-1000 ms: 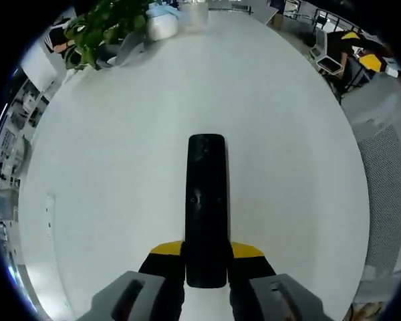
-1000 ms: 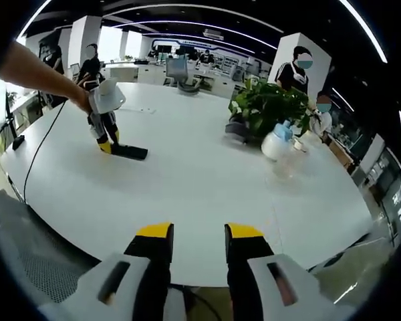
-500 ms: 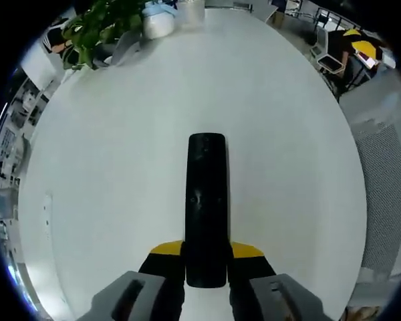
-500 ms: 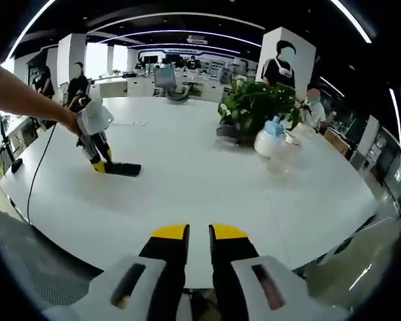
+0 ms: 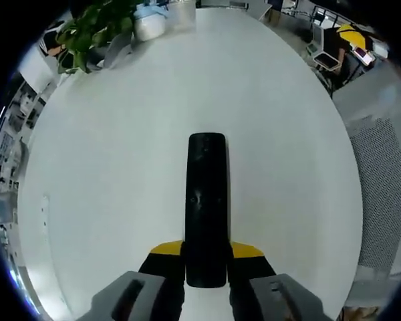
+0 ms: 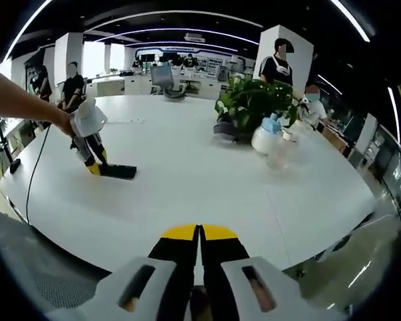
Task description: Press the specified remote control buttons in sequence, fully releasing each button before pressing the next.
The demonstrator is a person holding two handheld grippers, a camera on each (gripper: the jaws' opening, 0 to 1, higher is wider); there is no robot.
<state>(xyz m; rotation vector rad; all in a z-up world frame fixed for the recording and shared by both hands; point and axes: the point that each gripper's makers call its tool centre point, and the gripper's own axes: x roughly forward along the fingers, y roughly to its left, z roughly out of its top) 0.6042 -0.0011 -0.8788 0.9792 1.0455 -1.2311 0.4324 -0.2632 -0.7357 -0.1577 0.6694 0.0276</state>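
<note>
**Black remote pinned, presser closing in**

Black plastic remote [image 5: 206,207] is lying on the white table [image 5: 120,167], the left gripper [image 5: 206,257] clamping its near end — long axis running to 12 o'clock. The right gripper [image 6: 199,235], jaws pressed together and empty, is hovering well apart, the remote [image 6: 117,171] at its 10 o'clock.

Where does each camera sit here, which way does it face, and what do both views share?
Left gripper view: rides the left tongs, looking down along the long black remote control they clamp on the round white table.
Right gripper view: rides the shut right tongs, facing across the table; a forearm shows.
Shared: remote, table, leafy green plant, white spray bottle.
</note>
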